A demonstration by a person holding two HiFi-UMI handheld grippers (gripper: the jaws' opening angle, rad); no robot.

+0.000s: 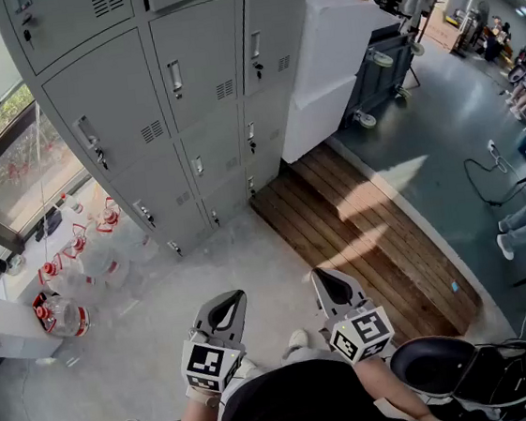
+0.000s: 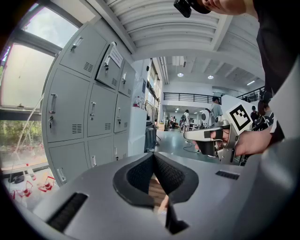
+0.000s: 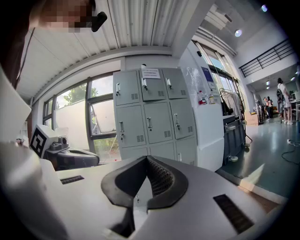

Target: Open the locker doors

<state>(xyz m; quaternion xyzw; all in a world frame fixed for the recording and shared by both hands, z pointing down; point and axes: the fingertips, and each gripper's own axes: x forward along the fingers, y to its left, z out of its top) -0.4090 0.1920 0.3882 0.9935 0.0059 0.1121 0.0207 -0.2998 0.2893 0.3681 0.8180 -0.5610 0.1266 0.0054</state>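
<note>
The grey lockers (image 1: 184,100) stand a few steps ahead, three columns wide, and the doors in the head view are closed, each with a small handle (image 1: 174,77). They also show in the left gripper view (image 2: 89,112) and the right gripper view (image 3: 150,119). My left gripper (image 1: 228,303) is held low in front of me and is shut with nothing in it; its fingertips meet (image 2: 153,154). Beside it my right gripper (image 1: 325,278) is also shut and empty (image 3: 147,158). Both point toward the lockers, well short of them.
A white cabinet (image 1: 340,54) stands right of the lockers, with a wooden pallet (image 1: 369,230) on the floor before it. Several water bottles (image 1: 63,275) stand at the left under a window (image 1: 2,159). A black pan (image 1: 432,365) sits by my right side.
</note>
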